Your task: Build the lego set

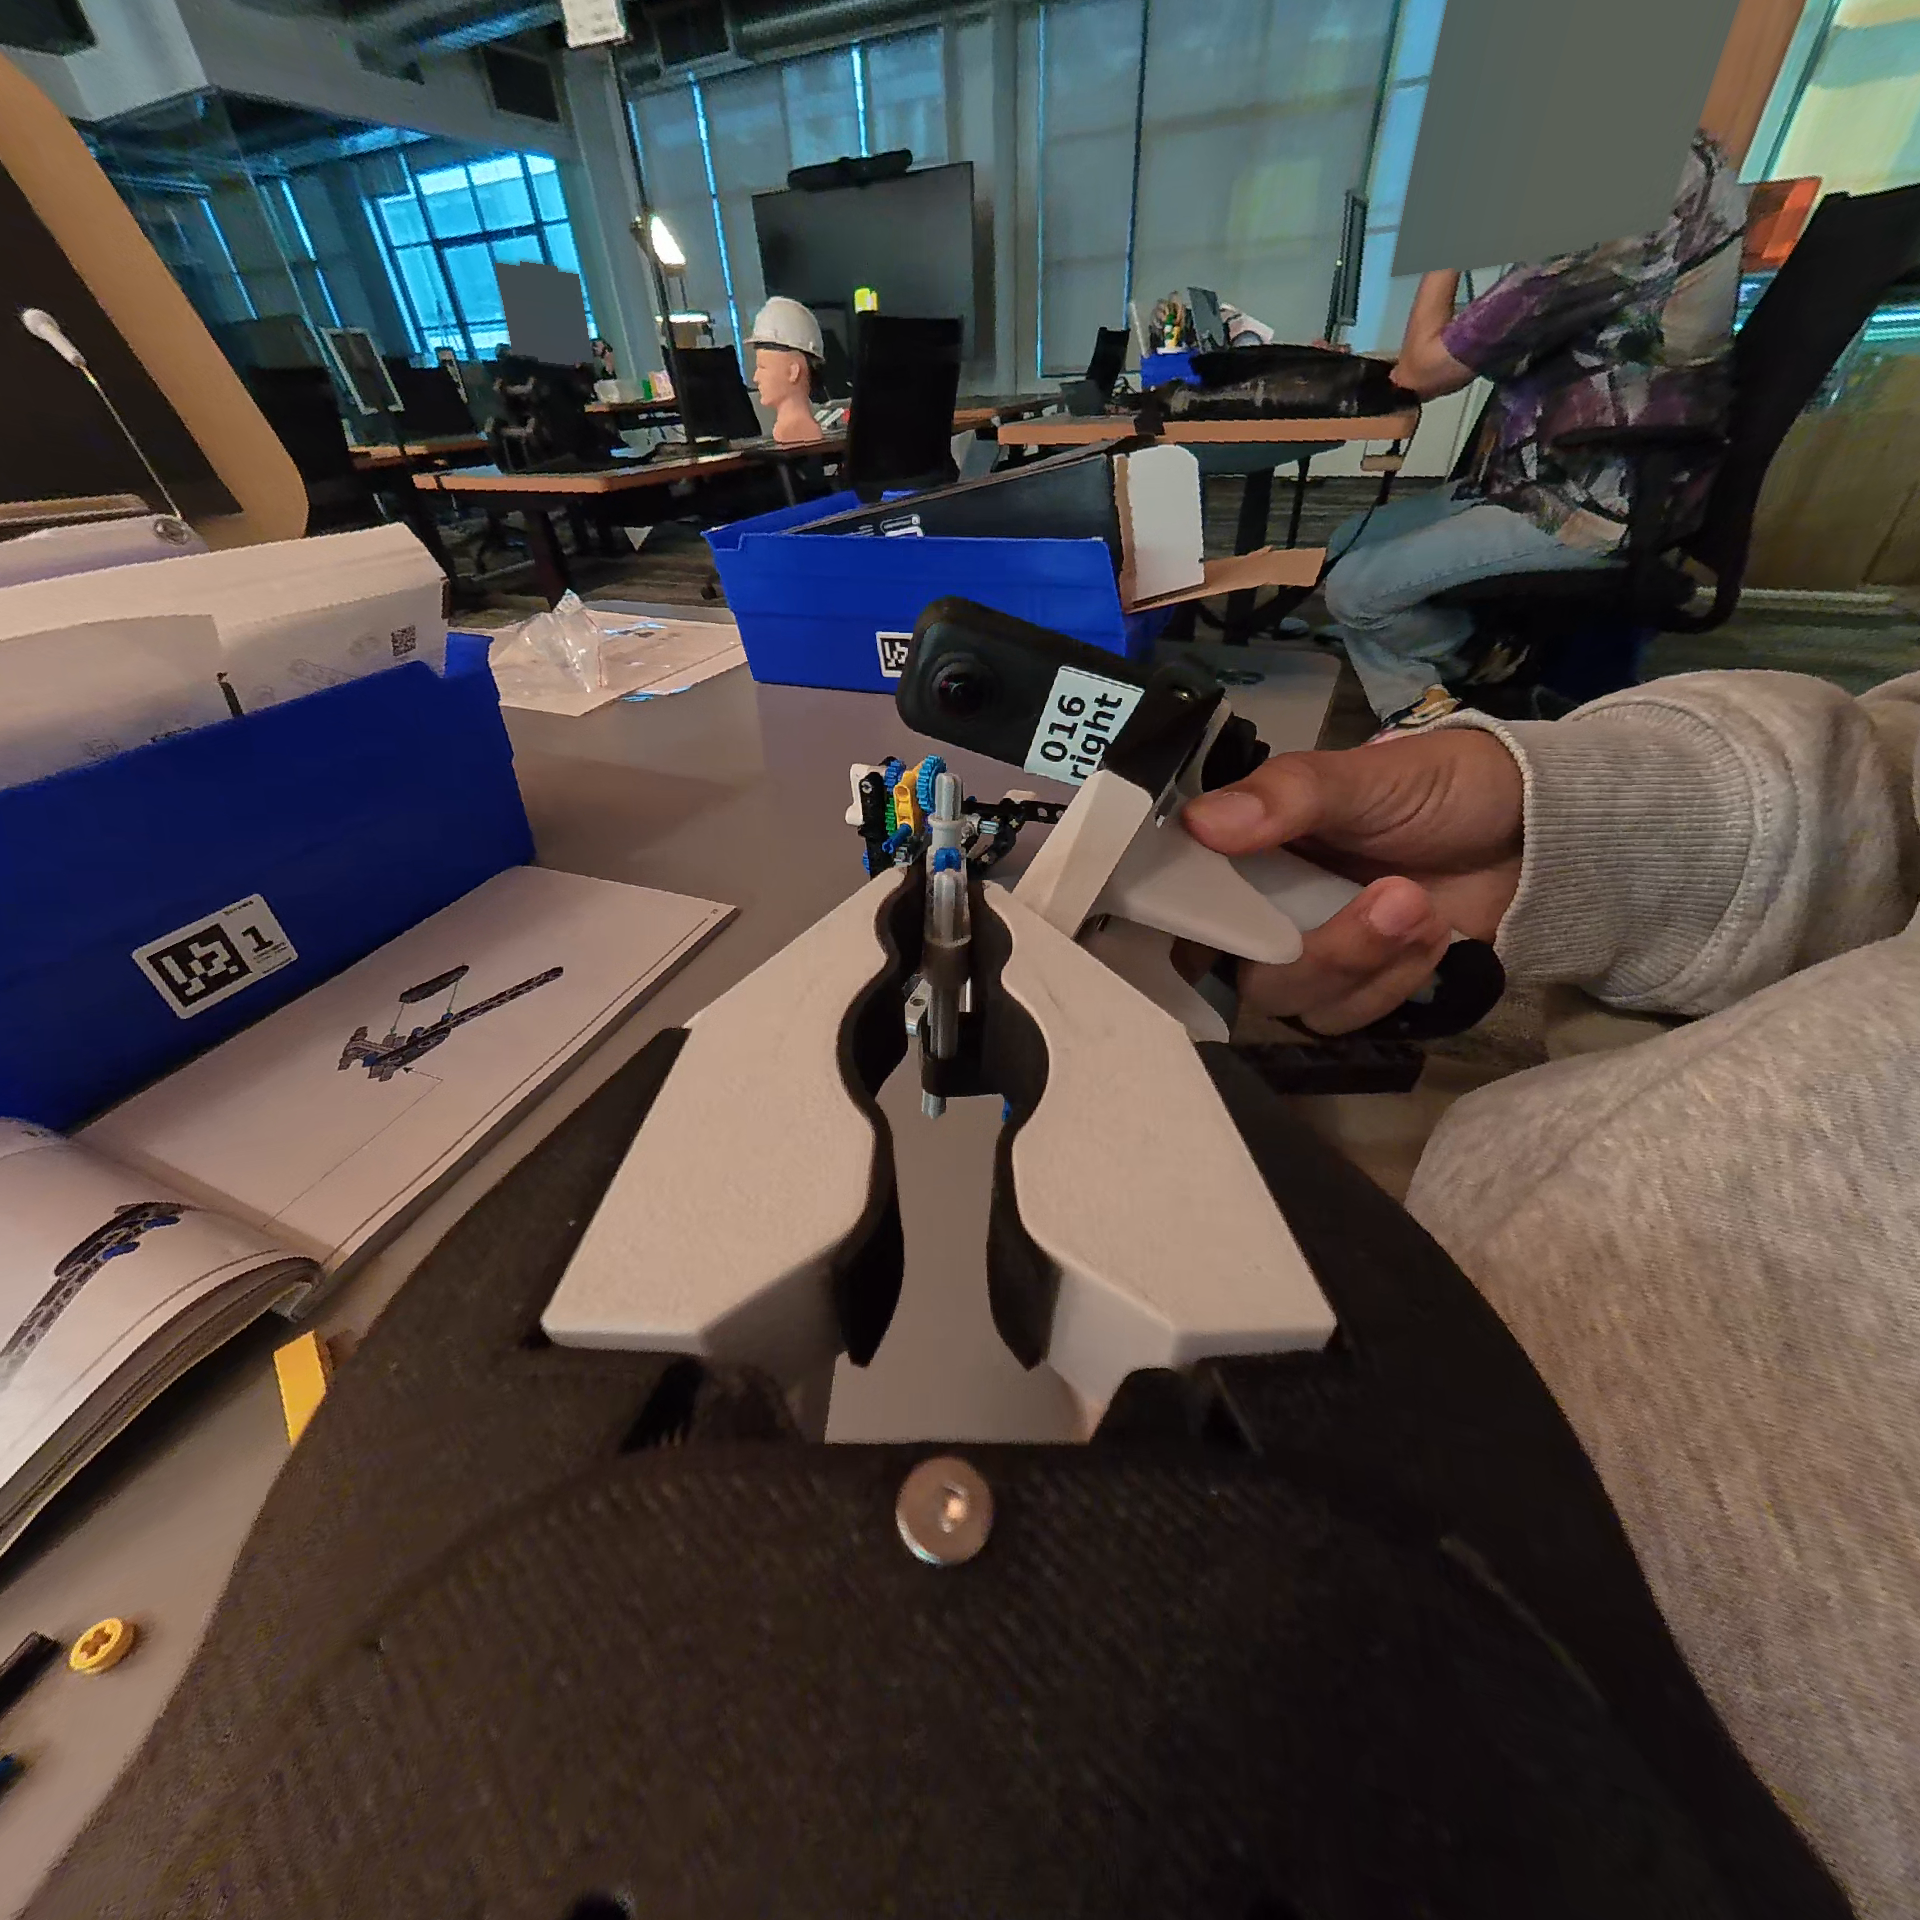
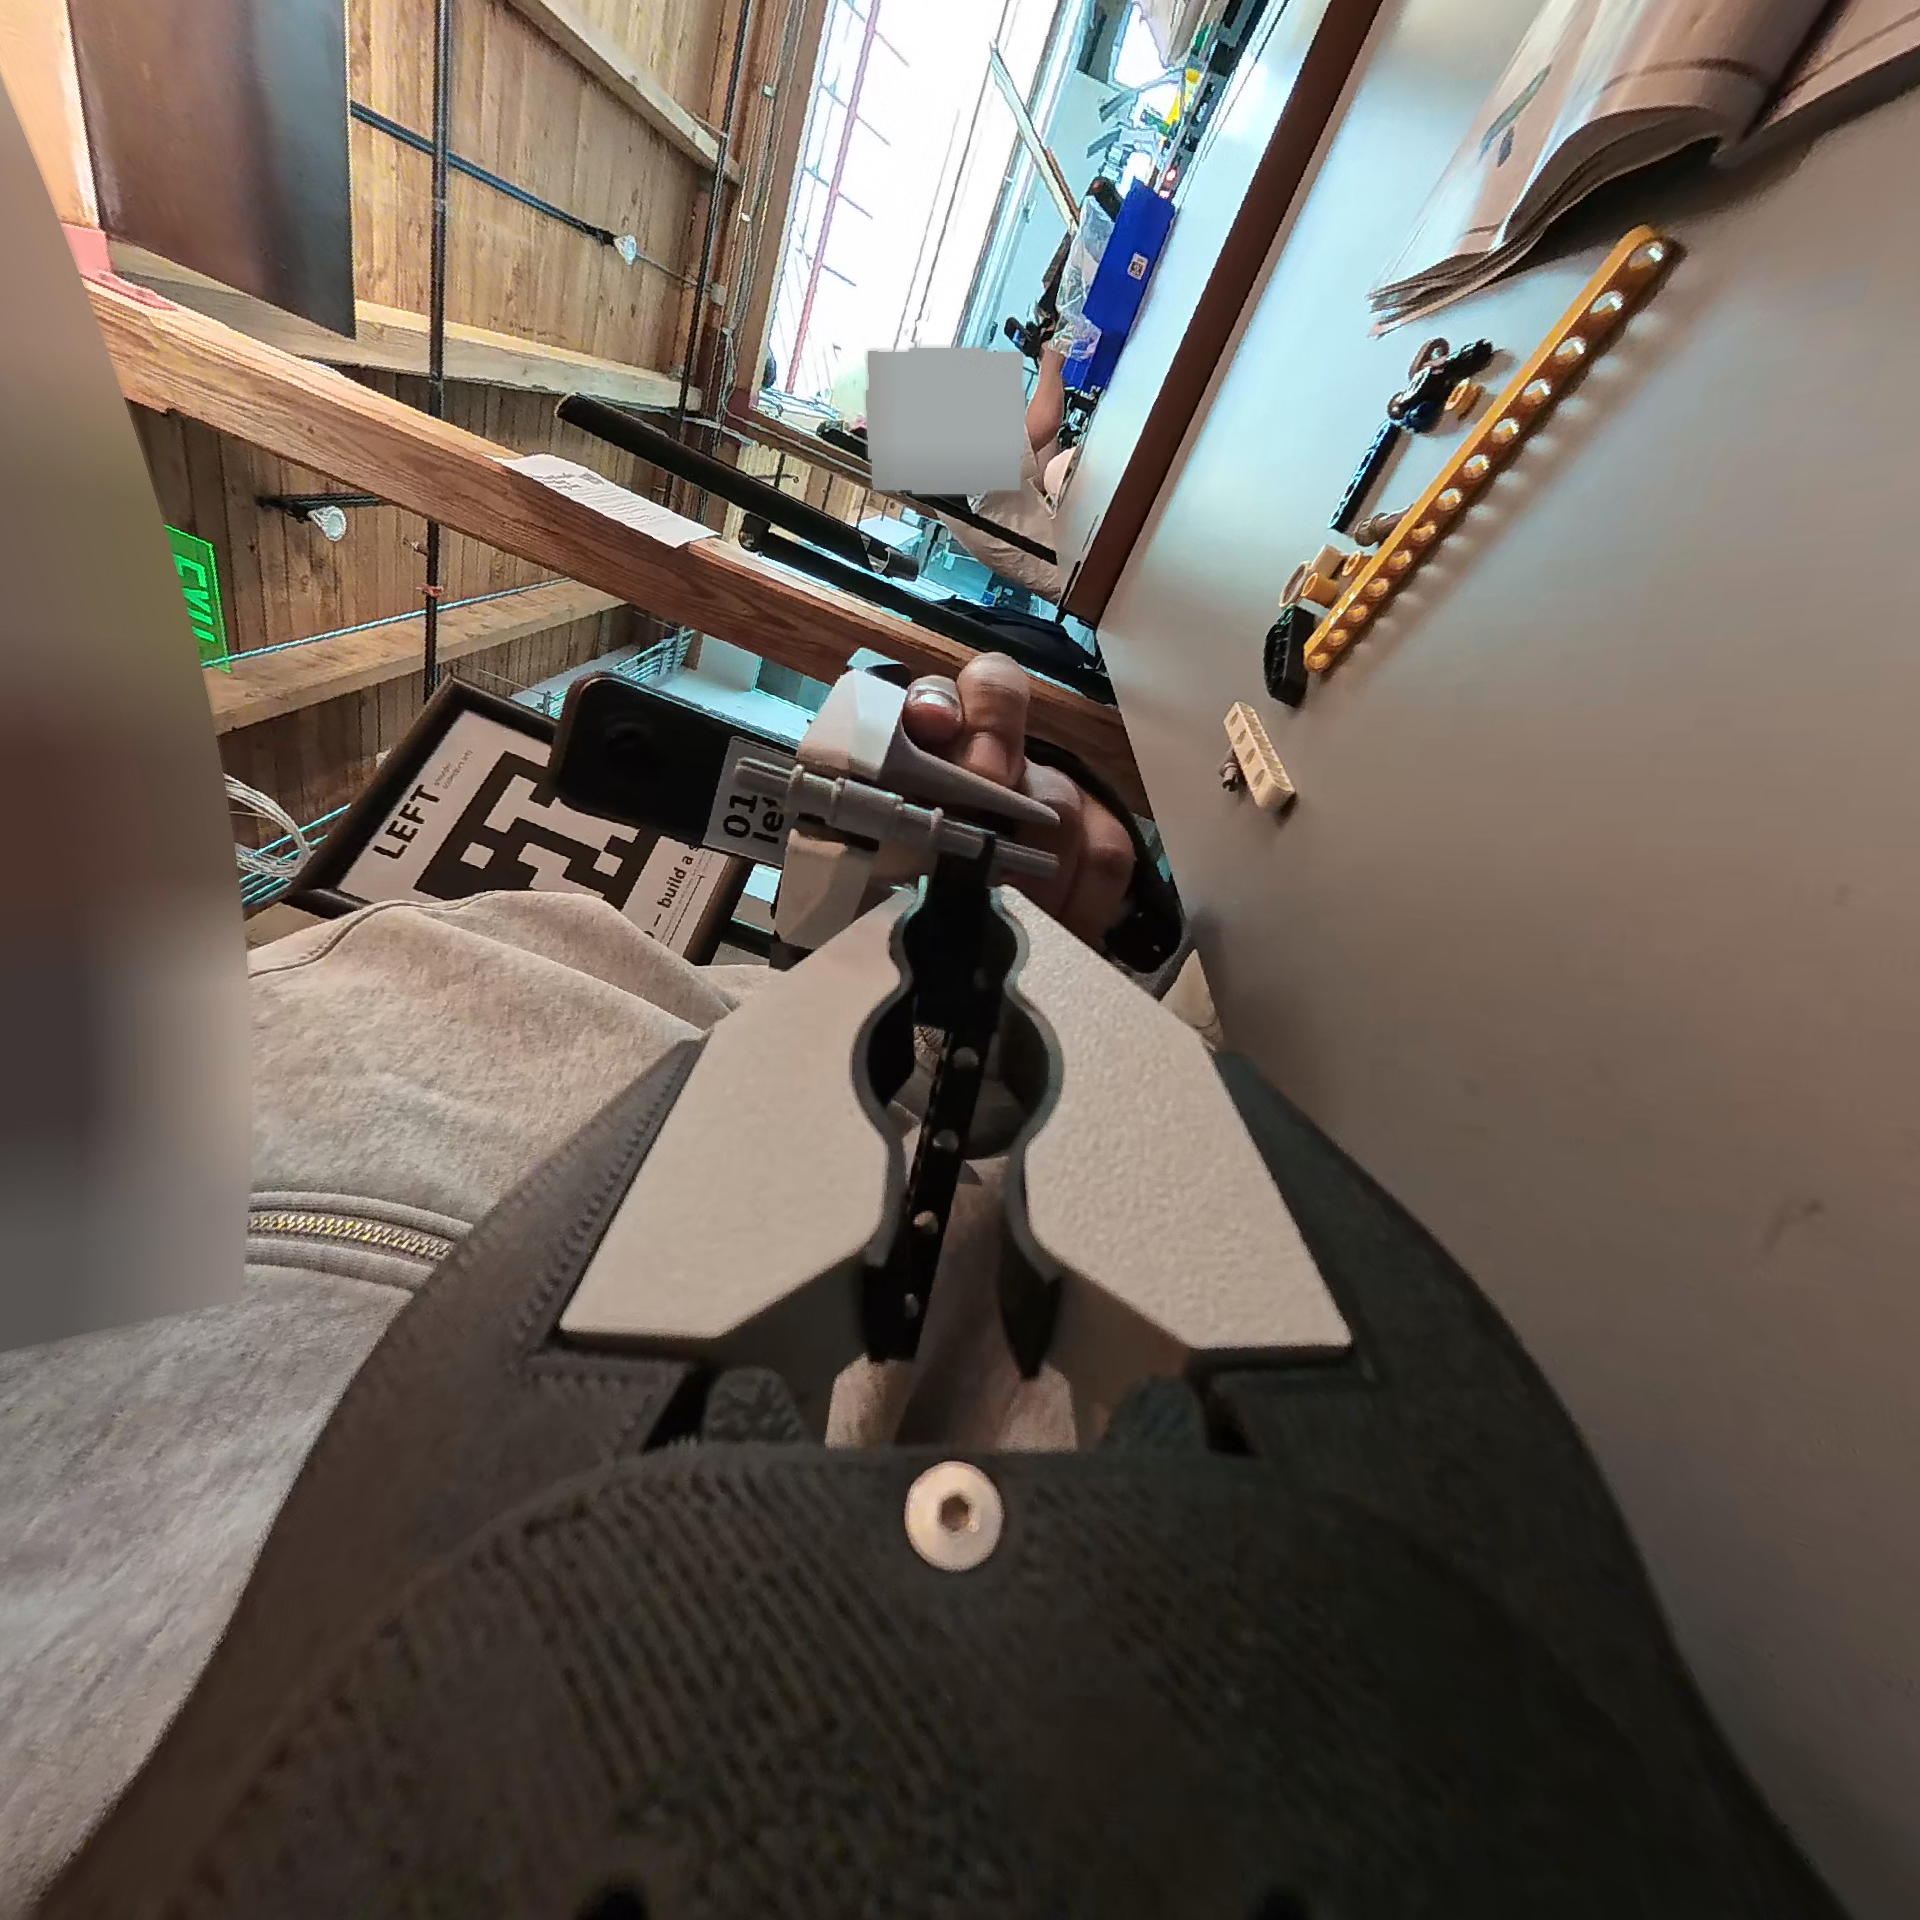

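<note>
My left gripper (image 1: 940, 896) is shut on a grey axle (image 1: 943, 935) that points forward between its white fingers. The axle passes through the end of a black beam (image 1: 954, 1070). In the right wrist view my right gripper (image 2: 951, 916) is shut on that black beam (image 2: 943, 1122), with the grey axle (image 2: 894, 816) lying crosswise at its tip. The left gripper and the hand holding it (image 2: 987, 707) show just beyond. A small multicoloured lego assembly (image 1: 902, 810) stands on the grey table (image 1: 675, 769) right behind the axle; I cannot tell whether they touch.
An open instruction booklet (image 1: 416, 1018) lies left, beside a blue bin (image 1: 260, 831); another blue bin (image 1: 914, 603) stands behind. Loose parts lie on the table: a long yellow beam (image 2: 1486, 447), a white beam (image 2: 1262, 769), black and blue pieces (image 2: 1423, 395), a yellow round piece (image 1: 102, 1645). My two grippers' fingertips are within a few centimetres of each other. Left tips and right tips are each some 20 cm from the small multicoloured lego assembly (image 1: 902, 810).
</note>
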The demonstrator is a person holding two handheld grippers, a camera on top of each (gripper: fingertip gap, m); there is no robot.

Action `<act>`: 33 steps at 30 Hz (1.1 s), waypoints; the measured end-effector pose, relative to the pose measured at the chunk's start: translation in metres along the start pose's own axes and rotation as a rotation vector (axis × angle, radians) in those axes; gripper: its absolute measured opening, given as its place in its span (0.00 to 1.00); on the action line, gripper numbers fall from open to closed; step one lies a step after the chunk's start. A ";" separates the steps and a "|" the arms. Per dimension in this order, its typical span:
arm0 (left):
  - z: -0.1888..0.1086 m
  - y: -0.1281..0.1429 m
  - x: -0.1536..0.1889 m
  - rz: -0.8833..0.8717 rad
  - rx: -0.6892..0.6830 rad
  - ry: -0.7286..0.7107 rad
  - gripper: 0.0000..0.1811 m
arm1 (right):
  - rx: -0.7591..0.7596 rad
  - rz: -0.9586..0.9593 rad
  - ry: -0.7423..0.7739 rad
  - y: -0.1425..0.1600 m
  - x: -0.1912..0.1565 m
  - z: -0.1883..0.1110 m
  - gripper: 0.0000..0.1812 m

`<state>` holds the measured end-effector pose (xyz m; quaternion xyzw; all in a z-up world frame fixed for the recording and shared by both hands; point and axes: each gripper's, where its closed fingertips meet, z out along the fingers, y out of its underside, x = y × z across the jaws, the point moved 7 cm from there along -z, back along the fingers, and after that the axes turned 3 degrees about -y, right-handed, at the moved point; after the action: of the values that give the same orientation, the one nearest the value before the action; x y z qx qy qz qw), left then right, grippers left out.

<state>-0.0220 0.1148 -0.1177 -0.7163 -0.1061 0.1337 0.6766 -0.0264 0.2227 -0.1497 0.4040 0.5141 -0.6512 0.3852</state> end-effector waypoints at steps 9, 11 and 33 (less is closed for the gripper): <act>0.000 -0.002 -0.002 -0.066 0.019 0.025 0.02 | 0.012 -0.006 -0.029 0.000 -0.001 0.000 0.04; 0.000 -0.002 -0.002 -0.075 0.019 0.028 0.02 | 0.014 -0.013 -0.028 0.000 -0.001 0.000 0.04; 0.003 0.008 -0.007 -0.088 -0.062 0.011 0.09 | 0.048 -0.097 0.128 -0.006 0.003 -0.009 0.04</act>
<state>-0.0301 0.1149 -0.1254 -0.7323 -0.1379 0.0968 0.6599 -0.0321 0.2327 -0.1519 0.4288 0.5409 -0.6539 0.3098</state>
